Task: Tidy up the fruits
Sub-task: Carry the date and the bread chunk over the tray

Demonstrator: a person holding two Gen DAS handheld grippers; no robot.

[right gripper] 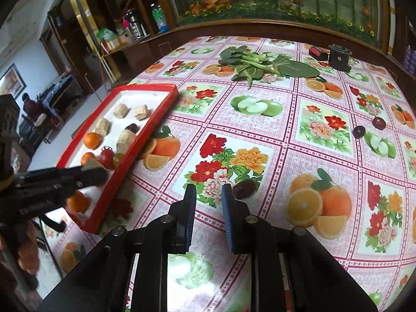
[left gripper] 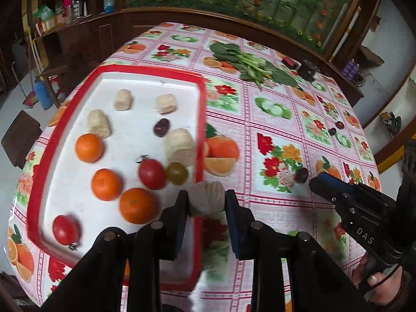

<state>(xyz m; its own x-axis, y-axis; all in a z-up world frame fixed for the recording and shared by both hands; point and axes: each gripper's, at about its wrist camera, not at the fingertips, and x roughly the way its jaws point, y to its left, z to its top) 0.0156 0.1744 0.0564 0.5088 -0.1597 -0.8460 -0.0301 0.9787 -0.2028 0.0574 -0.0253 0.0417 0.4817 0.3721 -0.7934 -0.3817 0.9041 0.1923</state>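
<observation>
Each black plastic hand-held gripper [left gripper: 206, 202] carries two flat fingers [left gripper: 182, 223] lined with dark blue pads, hinged on black linkage bars with round silver pivot pins. The right hand-held gripper [right gripper: 208, 195] bears white letters "DAS" on its side.

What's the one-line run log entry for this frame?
left claw: shut on pale ridged cylindrical chunk, at edge of red-rimmed white tray | right claw: shut, empty | dark round fruit: on tablecloth

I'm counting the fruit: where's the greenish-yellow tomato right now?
In the left wrist view, the greenish-yellow tomato sits inside the red-rimmed white tray, near its right rim, touching a red tomato.
</observation>
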